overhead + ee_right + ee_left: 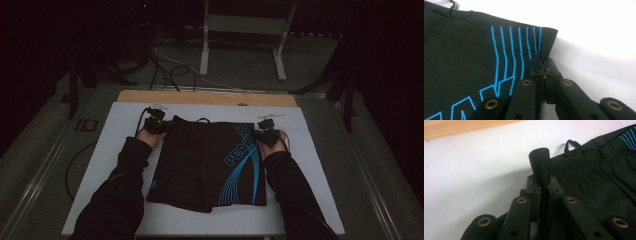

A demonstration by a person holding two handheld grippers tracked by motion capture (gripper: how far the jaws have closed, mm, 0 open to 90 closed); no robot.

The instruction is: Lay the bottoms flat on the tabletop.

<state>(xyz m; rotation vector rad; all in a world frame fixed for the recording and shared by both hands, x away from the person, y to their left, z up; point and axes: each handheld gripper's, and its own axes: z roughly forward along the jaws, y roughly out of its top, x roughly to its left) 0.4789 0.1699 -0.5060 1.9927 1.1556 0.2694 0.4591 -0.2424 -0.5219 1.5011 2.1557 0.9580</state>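
The left tongs (543,192) are clenched on the waistband corner of a pair of black shorts (599,185); in the left gripper view a pinched fold of the dark cloth stands up out of the closed jaws. The right tongs (542,67) are clamped on the opposite corner of the waistband, right where the thin blue stripes (519,47) run to the edge of the fabric.

From the high view, the left tongs (156,122) sit at the far left corner of the shorts (200,160) and the right tongs (267,132) at the far right corner, with a hand behind each and dark sleeves (125,185) coming in from the near side. The shorts lie flat between the two arms, waistband away from the person and leg openings toward the near edge. A small drawstring loop (202,120) pokes out at the middle of the waistband. Blue curved lines and blue lettering (239,150) run down the right half of the garment, and a small blue mark (153,184) sits near the left hem.

The shorts rest on a white board (120,150) that covers most of the table (200,97), whose wooden edge shows along the far side. Beyond it, on the grey floor, stand a light metal frame (205,50) and a tangle of cables (165,65).
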